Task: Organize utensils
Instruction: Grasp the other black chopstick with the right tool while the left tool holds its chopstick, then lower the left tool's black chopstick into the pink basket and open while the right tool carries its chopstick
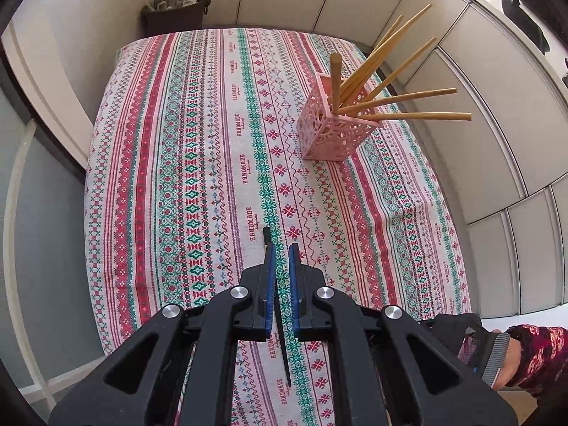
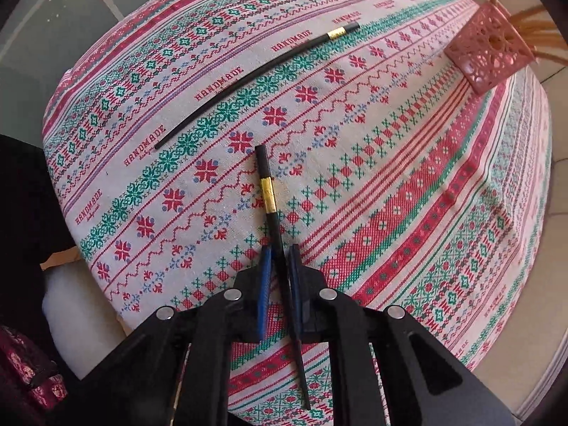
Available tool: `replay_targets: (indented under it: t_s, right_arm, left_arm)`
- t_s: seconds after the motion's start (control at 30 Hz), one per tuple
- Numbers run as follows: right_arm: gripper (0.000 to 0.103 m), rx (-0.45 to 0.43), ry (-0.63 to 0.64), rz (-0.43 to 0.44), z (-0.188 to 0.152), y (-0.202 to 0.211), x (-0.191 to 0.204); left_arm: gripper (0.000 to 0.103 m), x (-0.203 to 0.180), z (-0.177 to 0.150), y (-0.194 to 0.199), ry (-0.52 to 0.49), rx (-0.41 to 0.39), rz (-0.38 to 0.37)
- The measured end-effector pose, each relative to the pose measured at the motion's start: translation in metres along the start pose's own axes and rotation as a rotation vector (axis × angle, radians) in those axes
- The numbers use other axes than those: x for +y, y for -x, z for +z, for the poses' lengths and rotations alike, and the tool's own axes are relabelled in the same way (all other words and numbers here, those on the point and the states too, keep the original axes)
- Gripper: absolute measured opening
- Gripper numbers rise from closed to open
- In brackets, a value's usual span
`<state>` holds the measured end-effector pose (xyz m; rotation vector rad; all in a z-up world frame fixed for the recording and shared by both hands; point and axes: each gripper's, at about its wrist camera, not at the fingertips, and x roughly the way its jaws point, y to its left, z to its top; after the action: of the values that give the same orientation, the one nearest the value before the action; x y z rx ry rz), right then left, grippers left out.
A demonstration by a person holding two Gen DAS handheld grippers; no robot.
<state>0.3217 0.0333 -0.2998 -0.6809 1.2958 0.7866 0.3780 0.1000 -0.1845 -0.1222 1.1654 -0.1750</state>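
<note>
Jaws narrow — each gripper astride black chopstick; tablecloth open.

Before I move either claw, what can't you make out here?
- Right view: whether the right claw pinches its chopstick; pad gap unclear.
- Left view: wooden sticks' lower ends, hidden by holder walls.
- Right view: holder top, cut by frame edge.

"handmade" woven repeatedly in red along the tablecloth stripes
</note>
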Motion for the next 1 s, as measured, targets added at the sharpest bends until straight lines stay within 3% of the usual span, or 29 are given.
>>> replay_targets:
  t_s: [0.1,0.23,0.3,0.33,0.37,0.47,0.53,0.8,0.83,0.9,1.0]
  right_arm:
    - [0.025,-0.018,-0.025,0.011,0.02,-0.001,0.01]
    - [0.052,-0.06,-0.099,0.091,0.059,-0.005,0.0]
    - [0.047,-0.079,-0.084,0.034,0.072,-0.005,0.004]
    - [0.033,-0.083,-0.092,0.041,0.075,-0.004,0.004]
    - [0.01,-0.079,-0.118,0.044,0.076,-0.002,0.008]
    - [0.007,-0.047,-0.224,0.11,0.082,-0.003,-0.017]
    - [0.007,-0.026,-0.251,0.093,0.079,-0.003,-0.034]
    - [0.007,-0.02,-0.301,0.1,0.019,-0.008,-0.065]
    - [0.007,-0.023,-0.308,0.103,-0.004,-0.01,-0.06]
    - [0.007,-0.023,-0.317,0.111,-0.018,-0.008,-0.056]
    - [0.007,-0.015,-0.312,0.104,-0.029,-0.005,-0.049]
  left_arm:
    - [0.007,0.005,-0.001,-0.012,0.016,0.052,0.009]
    - [0.008,0.017,0.0,-0.053,0.059,0.178,0.03]
    - [0.013,0.02,0.003,-0.071,0.082,0.225,0.022]
    - [0.017,0.022,0.005,-0.077,0.091,0.236,0.021]
    - [0.019,0.021,0.008,-0.082,0.096,0.243,0.026]
    - [0.03,0.017,0.013,-0.094,0.104,0.251,0.037]
    - [0.037,0.014,0.014,-0.099,0.106,0.256,0.062]
    - [0.037,-0.002,0.014,-0.139,0.07,0.311,0.133]
    - [0.033,-0.007,0.014,-0.14,0.048,0.303,0.158]
    - [0.011,-0.016,0.014,-0.143,0.003,0.309,0.213]
    - [0.006,-0.022,0.01,-0.142,-0.021,0.295,0.216]
